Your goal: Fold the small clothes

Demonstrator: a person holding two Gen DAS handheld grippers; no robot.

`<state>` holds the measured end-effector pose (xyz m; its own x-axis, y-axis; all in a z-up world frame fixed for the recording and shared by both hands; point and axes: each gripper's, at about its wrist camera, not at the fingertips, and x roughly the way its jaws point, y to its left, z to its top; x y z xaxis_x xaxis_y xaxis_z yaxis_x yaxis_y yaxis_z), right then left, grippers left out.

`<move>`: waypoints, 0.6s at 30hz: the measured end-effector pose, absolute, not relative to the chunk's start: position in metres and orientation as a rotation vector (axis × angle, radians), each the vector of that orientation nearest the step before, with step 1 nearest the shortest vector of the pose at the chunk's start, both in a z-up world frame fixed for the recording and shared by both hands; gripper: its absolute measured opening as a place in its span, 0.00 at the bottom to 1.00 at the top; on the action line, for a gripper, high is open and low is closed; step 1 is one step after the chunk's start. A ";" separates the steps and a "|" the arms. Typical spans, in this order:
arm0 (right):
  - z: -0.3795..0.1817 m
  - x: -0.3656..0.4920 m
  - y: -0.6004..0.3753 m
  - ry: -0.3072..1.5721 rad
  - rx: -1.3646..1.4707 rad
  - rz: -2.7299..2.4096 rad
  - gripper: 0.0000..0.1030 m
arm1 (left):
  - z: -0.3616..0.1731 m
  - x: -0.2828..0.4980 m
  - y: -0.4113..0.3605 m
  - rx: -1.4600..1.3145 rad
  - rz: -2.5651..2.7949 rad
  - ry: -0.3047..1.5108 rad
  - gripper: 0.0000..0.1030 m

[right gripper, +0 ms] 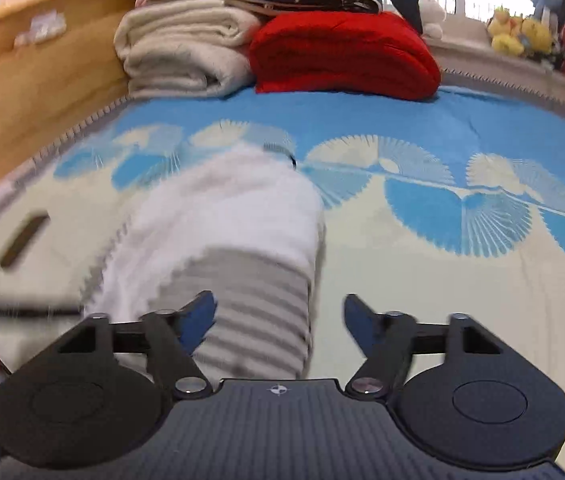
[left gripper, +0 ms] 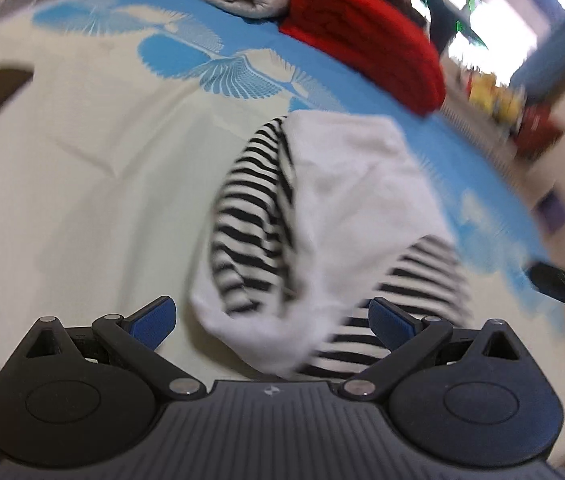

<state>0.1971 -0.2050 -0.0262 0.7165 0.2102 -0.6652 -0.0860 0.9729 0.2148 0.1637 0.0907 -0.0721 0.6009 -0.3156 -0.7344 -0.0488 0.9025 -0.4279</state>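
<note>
Home bedroom — patterned bedspread (right gripper: 362, 120), folded blankets (right gripper: 178, 52), plush toys (right gripper: 522, 36)

Striped garment (left gripper: 258, 216) motion-blurred; windowsill toys (right gripper: 522, 38) indistinct.

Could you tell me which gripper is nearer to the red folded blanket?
Hard to tell: both the left gripper and right gripper hover over the striped garment, well short of the red blanket.

A bed sheet (right gripper: 362, 272), cream with blue fan prints, is spread out. A red folded blanket (right gripper: 342, 56) is set beside stacked beige blankets (right gripper: 178, 52). Yellow plush toys (right gripper: 518, 36) are seen on the windowsill. A dark flat object (right gripper: 22, 240) lies left.
</note>
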 end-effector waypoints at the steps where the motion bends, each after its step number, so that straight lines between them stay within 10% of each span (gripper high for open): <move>1: -0.021 0.217 -0.210 0.761 0.202 0.192 0.79 | -0.073 0.159 0.090 -0.470 -0.162 0.923 0.99; 13: -0.118 0.458 -0.229 1.115 0.483 0.276 0.89 | -0.136 0.184 0.076 -0.919 -0.123 1.015 0.96; 16: -0.146 0.473 -0.231 1.173 0.515 0.330 0.91 | -0.135 0.196 0.081 -0.906 -0.008 1.011 0.46; 18: -0.155 0.469 -0.239 1.152 0.570 0.386 0.87 | -0.139 0.205 0.087 -0.931 0.005 1.037 0.33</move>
<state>0.4694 -0.2386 -0.1549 0.3664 0.5616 -0.7419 0.0018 0.7969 0.6041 0.2046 0.0868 -0.1389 0.5442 -0.4059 -0.7342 -0.4129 0.6322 -0.6556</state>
